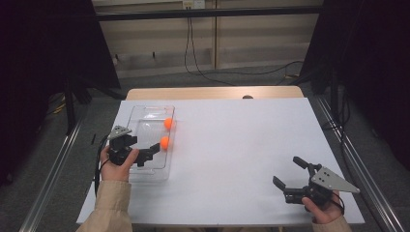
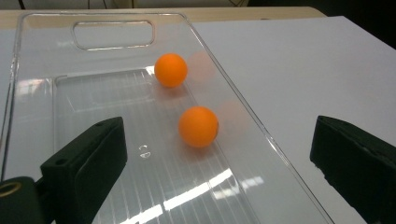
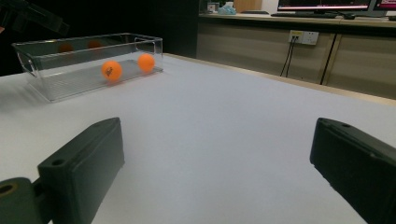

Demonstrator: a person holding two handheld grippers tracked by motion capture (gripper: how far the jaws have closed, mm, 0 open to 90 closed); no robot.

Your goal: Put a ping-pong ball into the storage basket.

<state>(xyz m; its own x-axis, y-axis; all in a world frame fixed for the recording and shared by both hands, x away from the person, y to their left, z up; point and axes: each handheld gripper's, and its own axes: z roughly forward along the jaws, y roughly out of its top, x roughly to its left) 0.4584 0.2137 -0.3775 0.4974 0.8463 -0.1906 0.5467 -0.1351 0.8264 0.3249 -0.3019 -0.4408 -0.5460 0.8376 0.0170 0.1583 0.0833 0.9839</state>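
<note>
Inside clear bin [image 2: 42,51], two orange balls [image 2: 198,126]

Overhead light is glaring in streaks off my clear tray [image 2: 140,186]; the high view's corners are falling dark; my near jaws are blurring softly.

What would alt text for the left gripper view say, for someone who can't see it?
Two orange balls sit apart inside a clear plastic tray on a white table. The left hand-held gripper frames the nearer ball, its two black jaws wide open and holding nothing.
</note>
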